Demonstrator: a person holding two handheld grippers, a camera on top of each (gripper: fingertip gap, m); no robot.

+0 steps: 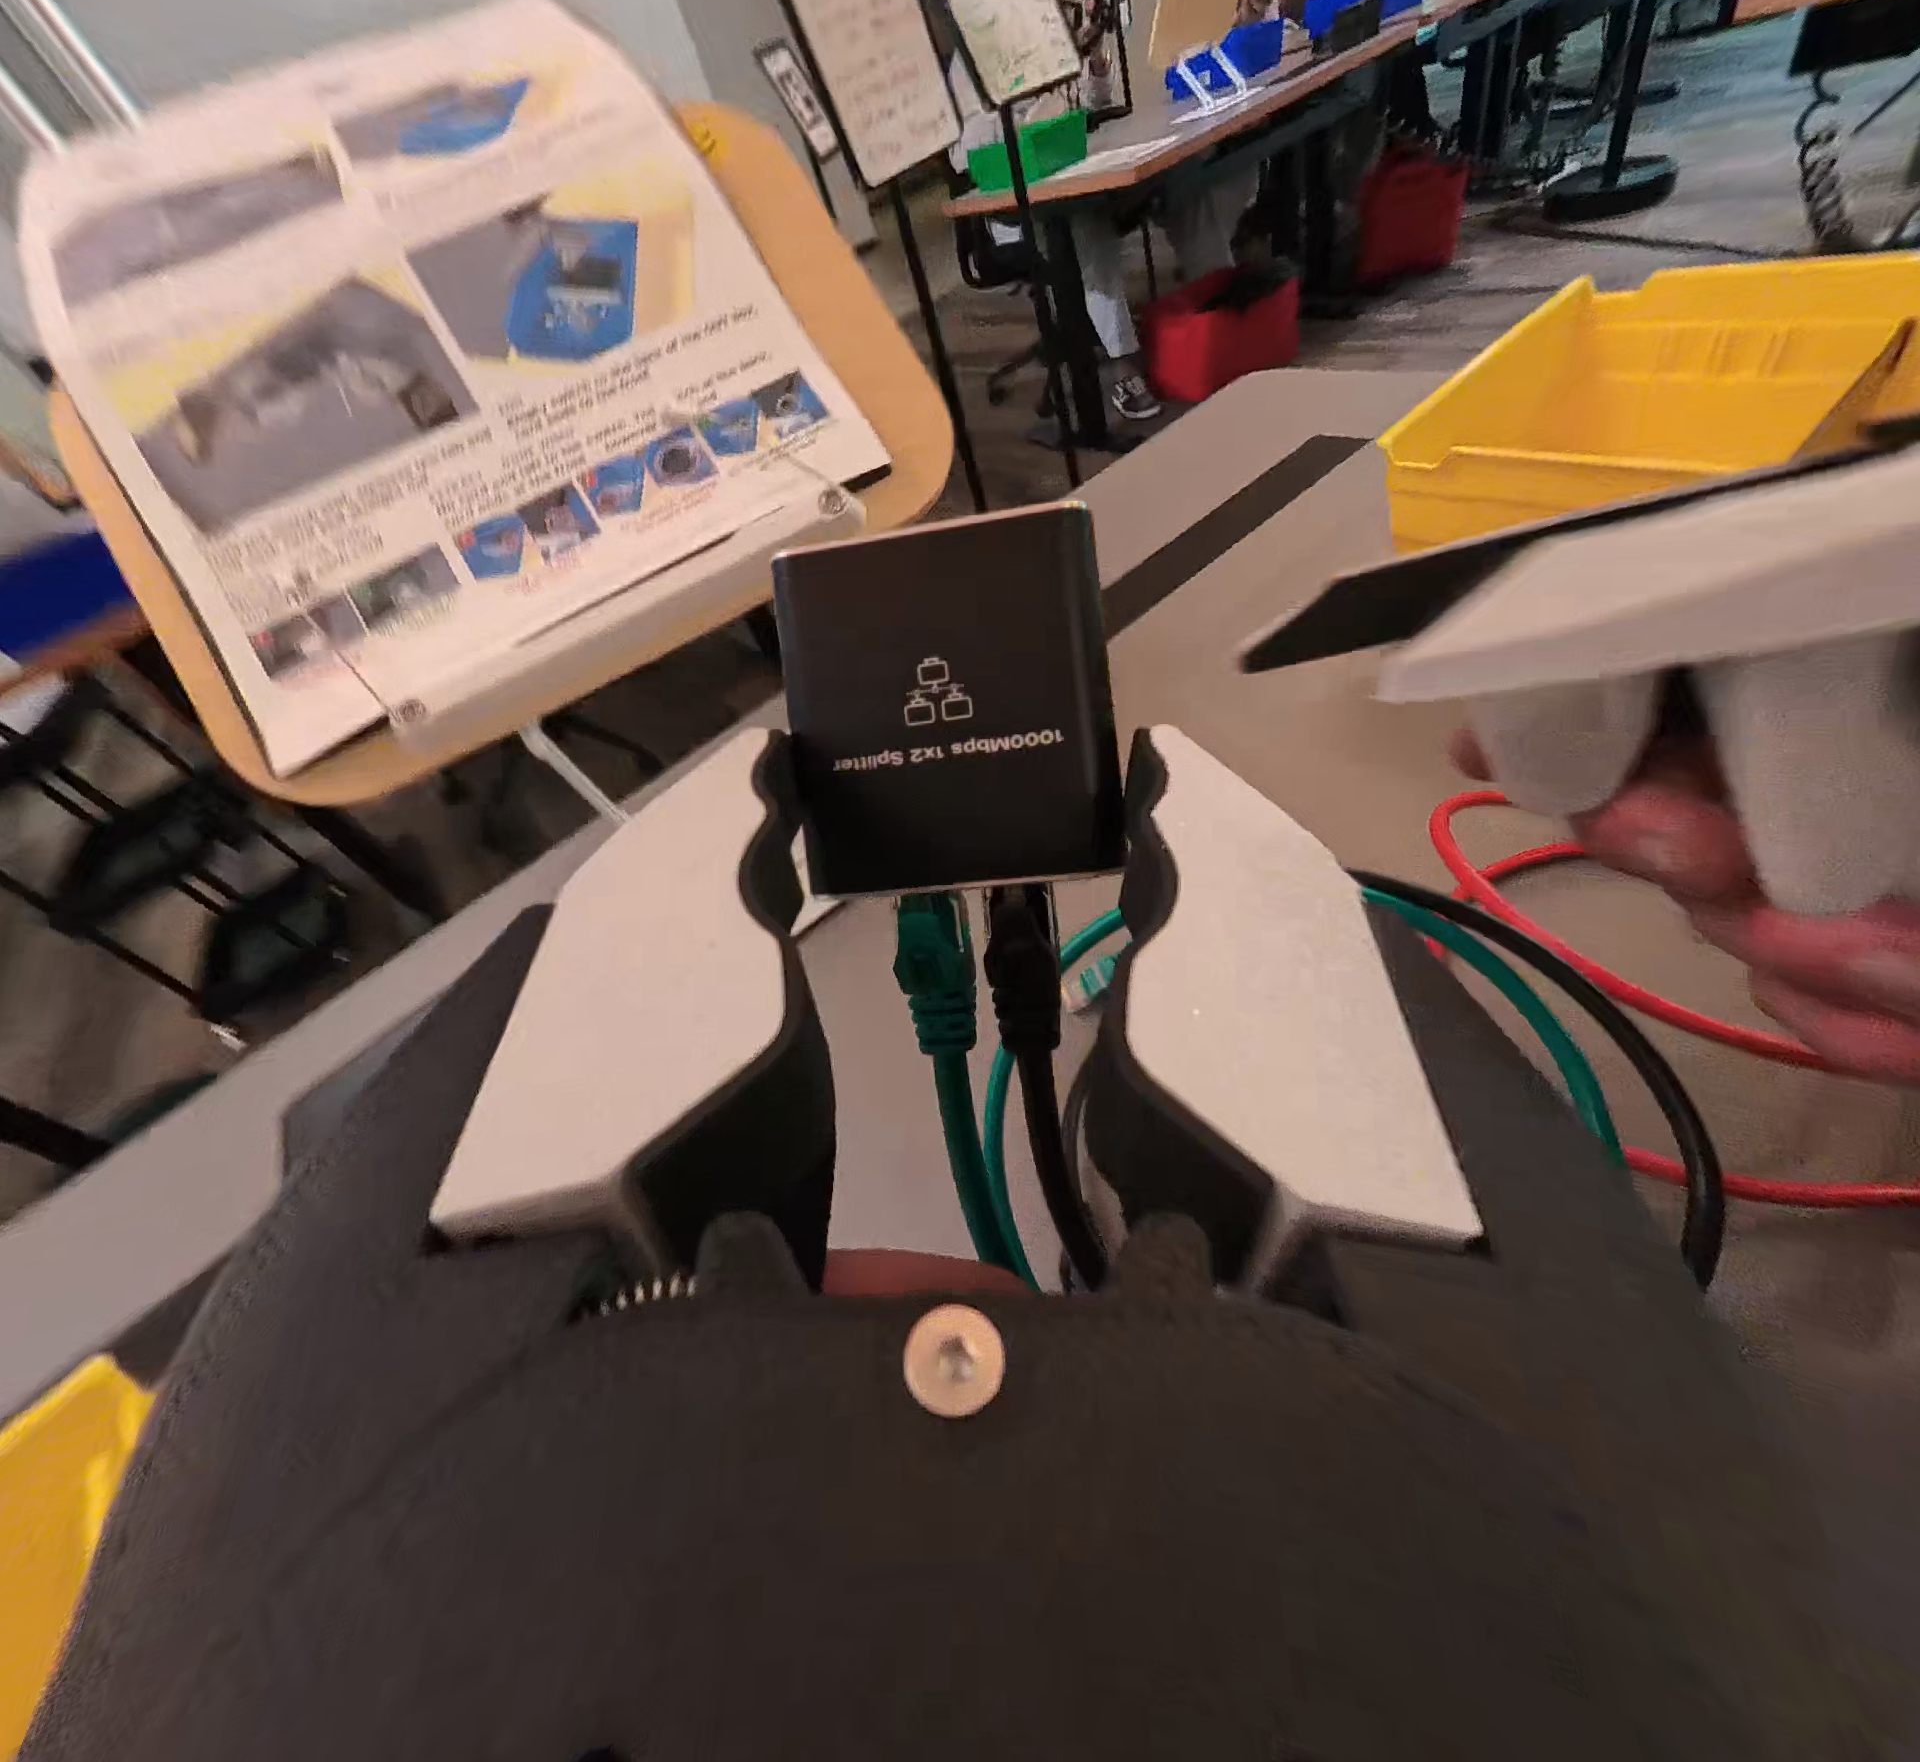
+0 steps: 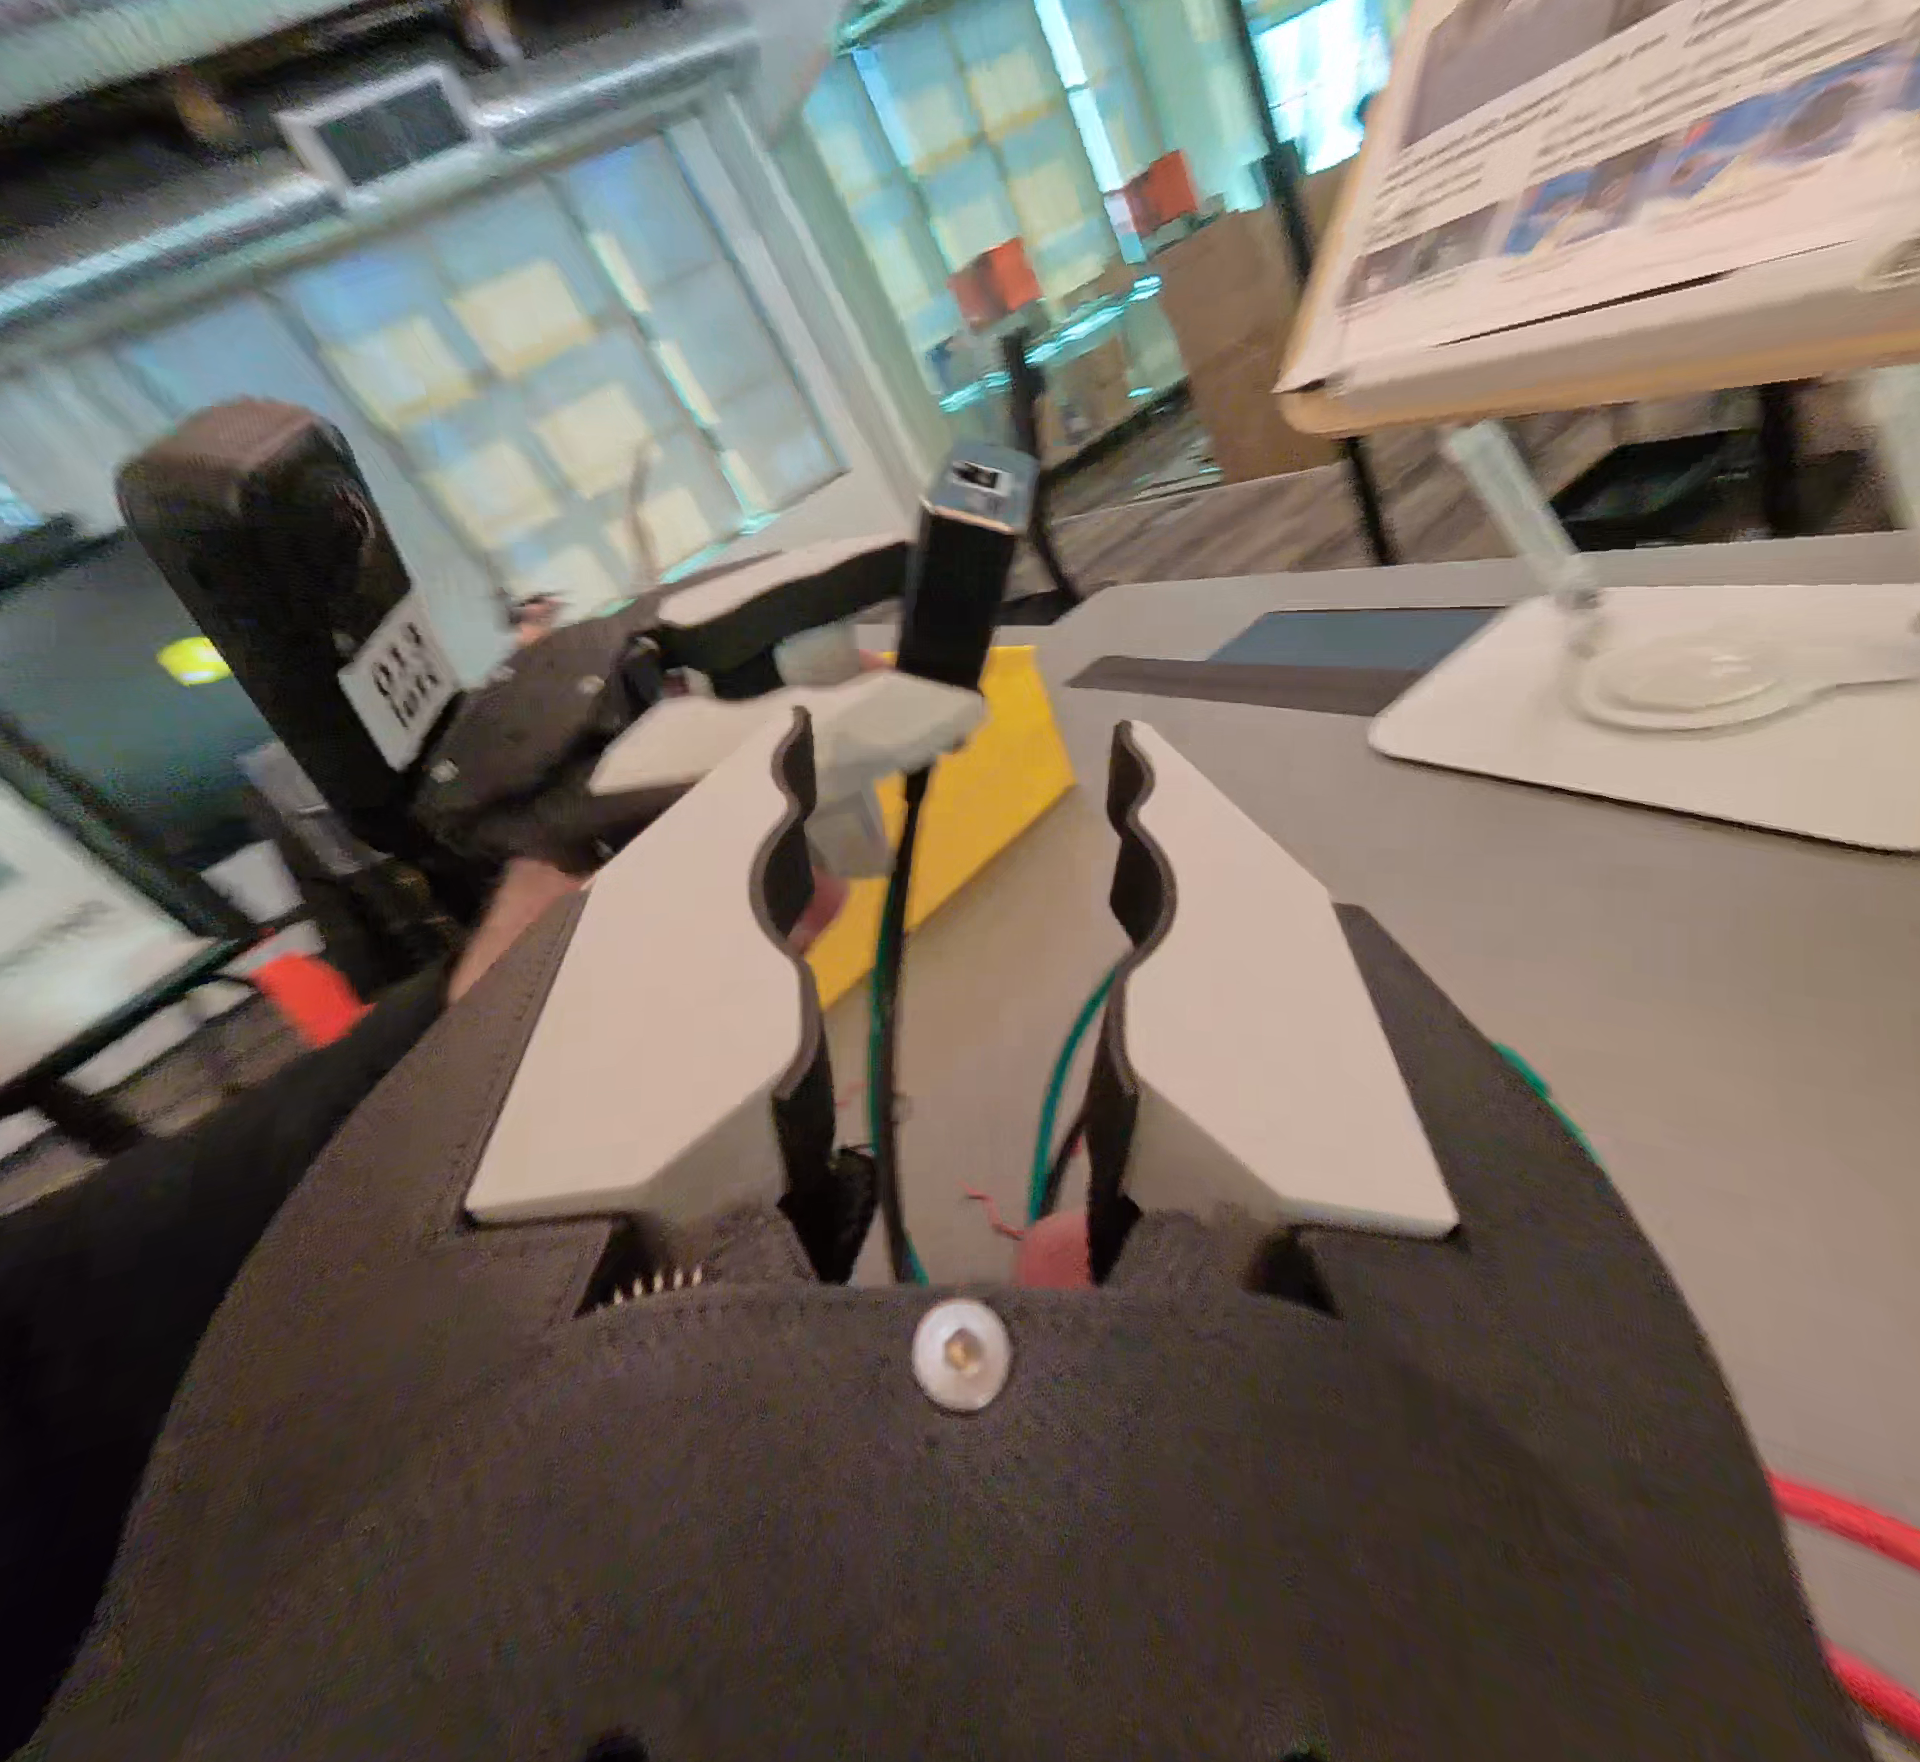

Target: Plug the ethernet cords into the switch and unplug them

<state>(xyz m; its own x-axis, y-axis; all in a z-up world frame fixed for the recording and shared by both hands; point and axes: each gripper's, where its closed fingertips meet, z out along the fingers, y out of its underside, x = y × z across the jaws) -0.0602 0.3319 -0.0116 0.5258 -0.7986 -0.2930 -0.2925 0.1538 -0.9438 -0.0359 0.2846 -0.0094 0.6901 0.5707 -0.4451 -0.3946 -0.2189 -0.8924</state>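
Switch (image 1: 945, 715) is held upright between the left gripper (image 1: 961, 808) fingers, clear of the table (image 1: 1299, 777). It is a small rectangular box with a matte black face, rounded edges and a bright metal end. The left jaws are closed on its lower sides, the scalloped black pads (image 1: 774, 829) pressed against the casing. Two cords are seated in the ports on its underside: a green cord (image 1: 940, 985) with a ribbed boot, and a black cord (image 1: 1023, 985) beside it. Both cords are routed down between the fingers and looped to the right over the grey table. A red cord (image 1: 1621, 985) is coiled loose on the table, well apart from the switch. A free pale-green plug (image 1: 1091, 980) is seen just below the switch.

The right gripper (image 2: 961, 777) is held with its jaws parted wide and nothing between the pads. In the right wrist view the switch (image 2: 956, 580) is seen edge-on, a slim black bar with an open port in its metal top.

A yellow plastic bin (image 1: 1621, 403) with smooth walls is placed on the table at the far right. A printed sheet (image 1: 416, 362) is clipped to a tilted wooden board (image 1: 831, 278).
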